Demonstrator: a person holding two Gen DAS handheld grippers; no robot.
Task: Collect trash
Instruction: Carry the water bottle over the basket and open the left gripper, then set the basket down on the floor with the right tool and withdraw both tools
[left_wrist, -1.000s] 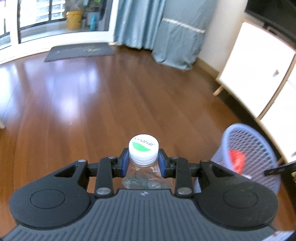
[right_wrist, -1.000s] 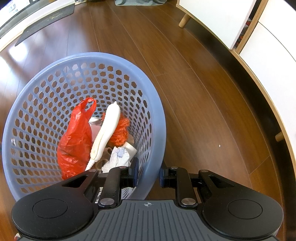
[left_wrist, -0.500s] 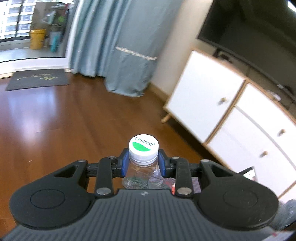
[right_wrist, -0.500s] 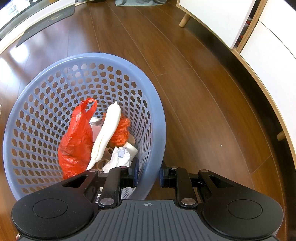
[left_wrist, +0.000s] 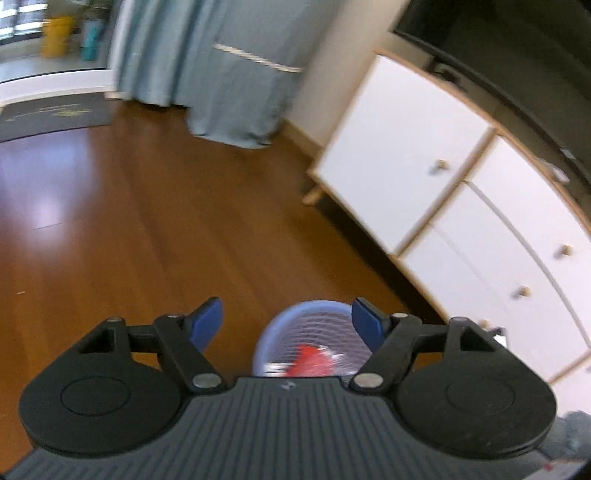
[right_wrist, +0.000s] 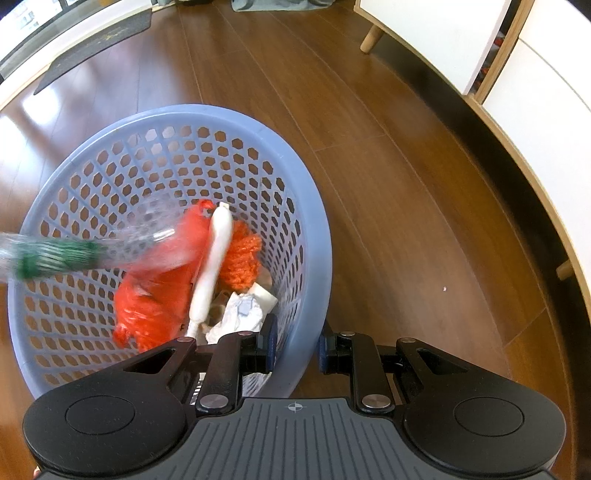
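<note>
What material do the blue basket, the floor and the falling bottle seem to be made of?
Blue basket: moulded plastic, matt; its wall is a regular grid of hexagonal holes under a smooth rim.
Floor: wood or wood-look laminate, glossy; plank seams and bright window reflections show.
Bottle: probably thin clear plastic with a green label; it is blurred, but the basket shows through it.

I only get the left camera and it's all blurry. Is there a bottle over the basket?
Observer: Yes. In the right wrist view a clear bottle with a green label is a blurred streak across the basket's left rim.
Operator: What's lying inside?
Observer: A red plastic bag, a long white piece, orange fluff and crumpled paper.
Operator: Who's holding the basket?
Observer: The right gripper, shut on its near rim.
</note>
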